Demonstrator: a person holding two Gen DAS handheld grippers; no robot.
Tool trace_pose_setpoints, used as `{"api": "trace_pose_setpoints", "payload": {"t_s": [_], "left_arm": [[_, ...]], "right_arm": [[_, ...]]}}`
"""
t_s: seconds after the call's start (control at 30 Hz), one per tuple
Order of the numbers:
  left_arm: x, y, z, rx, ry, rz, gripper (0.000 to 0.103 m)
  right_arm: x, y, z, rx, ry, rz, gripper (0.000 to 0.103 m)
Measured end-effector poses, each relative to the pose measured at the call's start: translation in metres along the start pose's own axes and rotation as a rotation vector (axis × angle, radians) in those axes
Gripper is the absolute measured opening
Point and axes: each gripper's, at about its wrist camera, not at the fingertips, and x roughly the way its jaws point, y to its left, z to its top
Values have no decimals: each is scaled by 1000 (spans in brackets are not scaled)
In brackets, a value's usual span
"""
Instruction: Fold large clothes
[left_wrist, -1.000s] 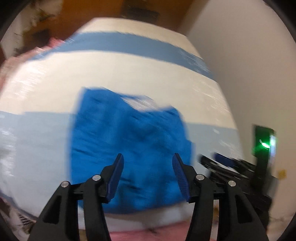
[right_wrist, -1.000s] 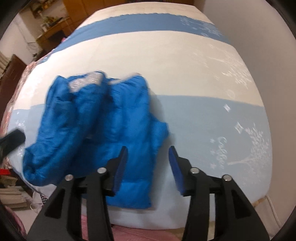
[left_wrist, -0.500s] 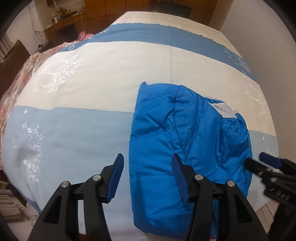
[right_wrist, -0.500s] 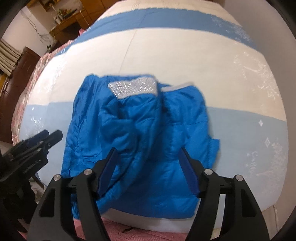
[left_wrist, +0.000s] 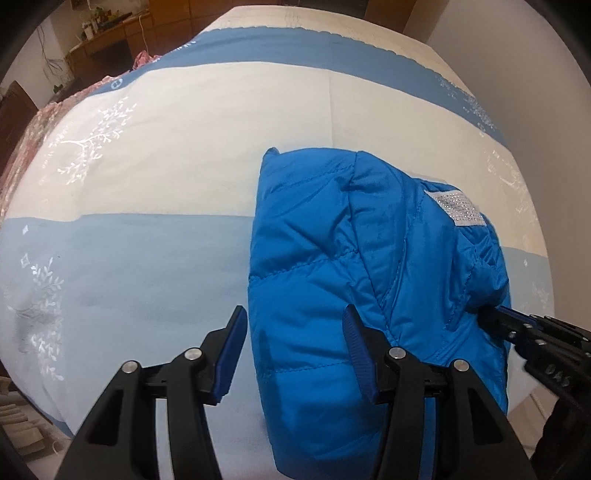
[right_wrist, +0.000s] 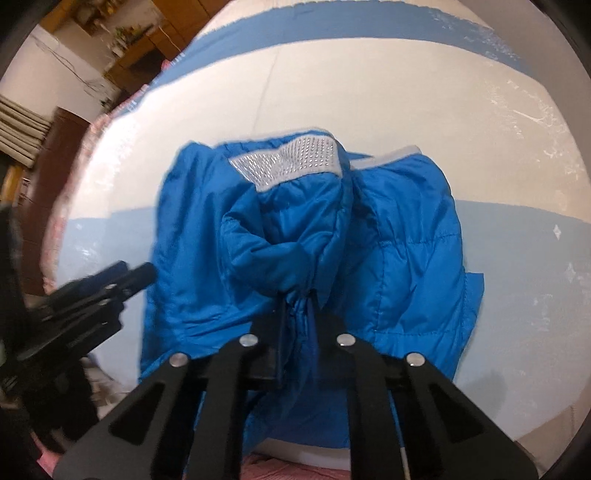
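A blue puffer jacket (left_wrist: 369, 280) lies crumpled on the bed (left_wrist: 155, 192), close to the near edge and toward the right-hand side of the striped bedspread, across the line where its cream band meets the pale blue one. It is bunched and not yet flat, so the fold looks to be at an early stage.

The right hand-held gripper (right_wrist: 297, 306) has just closed and now pinches a gathered pleat of the jacket's fabric between its pads; the cloth puckers into the jaws. This hold probably serves to lift or drag that part out so the garment can be spread or turned over.

The left hand-held gripper (left_wrist: 293, 354) stands about half open with nothing clamped. It straddles the jacket's left edge, 1 finger (left_wrist: 231, 354) over bare bedspread and the other over the blue cloth, seemingly lined up to take that edge as the 2nd grip.

The 2 views complement each other. The right wrist view shows the pinch itself, the silver studded collar band (right_wrist: 291, 162) near the far edge of the jacket, and the right half of the garment with a small flap sticking out. The left wrist view shows the quilted seams and the clean left border, and there the right hand-held gripper (left_wrist: 491, 314) appears from the side, its tips buried in the fabric, though the contact itself cannot be made out.
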Motion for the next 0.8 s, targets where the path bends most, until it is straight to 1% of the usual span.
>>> {"api": "trace_pose_setpoints", "payload": {"t_s": [0.13,0.23,0.4,0.5,0.57,0.6,0.7,0.8], "left_arm": [[-5,2,2,-5,-13,-16,53],[-13,-1,-1,-7,-26,-36,53],[-25,-22,-6,35,-46,-78,53],[-29,-43,-10,77,-53,-107,53],[-27,-55,-13,101,-53,-110,53],[-24,-60,-14,108,-47,-108,53],[-11,-76,-19,129,-21,-111,53],[9,-88,-26,140,13,-128,53]], "right_arm": [[-20,-10,-5,6,-24,53,5],[-39,-23,-10,21,-47,70,5],[-80,-45,-22,25,-107,20,4],[-93,-62,-28,45,-124,0,4],[-93,-75,-29,63,-121,-17,3],[-92,-84,-32,76,-115,-34,0],[-82,-99,-34,93,-108,-56,0],[-66,-107,-39,86,-68,-74,0]]}}
